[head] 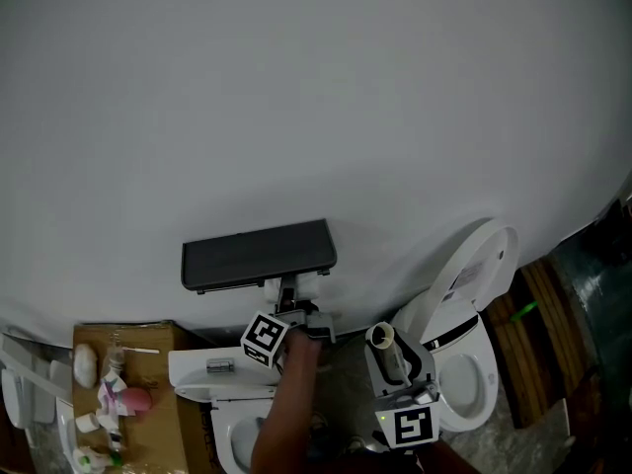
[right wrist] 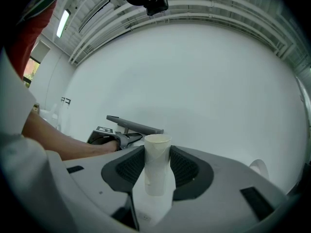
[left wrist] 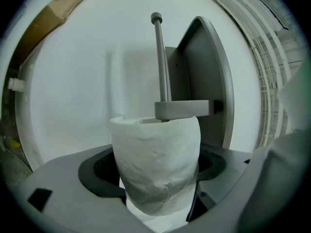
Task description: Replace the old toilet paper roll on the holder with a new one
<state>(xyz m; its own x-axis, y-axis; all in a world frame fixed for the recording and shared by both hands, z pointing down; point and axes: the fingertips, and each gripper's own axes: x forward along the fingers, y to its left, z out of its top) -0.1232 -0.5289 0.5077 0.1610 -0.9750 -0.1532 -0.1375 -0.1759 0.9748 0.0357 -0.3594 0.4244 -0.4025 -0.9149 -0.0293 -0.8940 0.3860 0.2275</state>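
My left gripper (left wrist: 158, 171) is shut on a full white toilet paper roll (left wrist: 155, 149), squeezing its sides. Just behind the roll's top is the grey holder's bracket (left wrist: 182, 109), from which the bare rod (left wrist: 162, 57) runs to its knobbed end; the roll is not on the rod. In the head view the left gripper (head: 301, 322) sits right under the dark holder shelf (head: 259, 255). My right gripper (right wrist: 156, 174) is shut on the empty cardboard tube (right wrist: 156, 152) and holds it upright to the right of the holder, with the tube (head: 381, 338) showing above the right gripper (head: 390, 355).
A white toilet with its lid raised (head: 464, 354) stands at the right, with wooden slats (head: 538, 309) beyond it. A cardboard box (head: 138, 339) with small items is at the left, next to another white fixture (head: 188, 368). A plain white wall fills the background.
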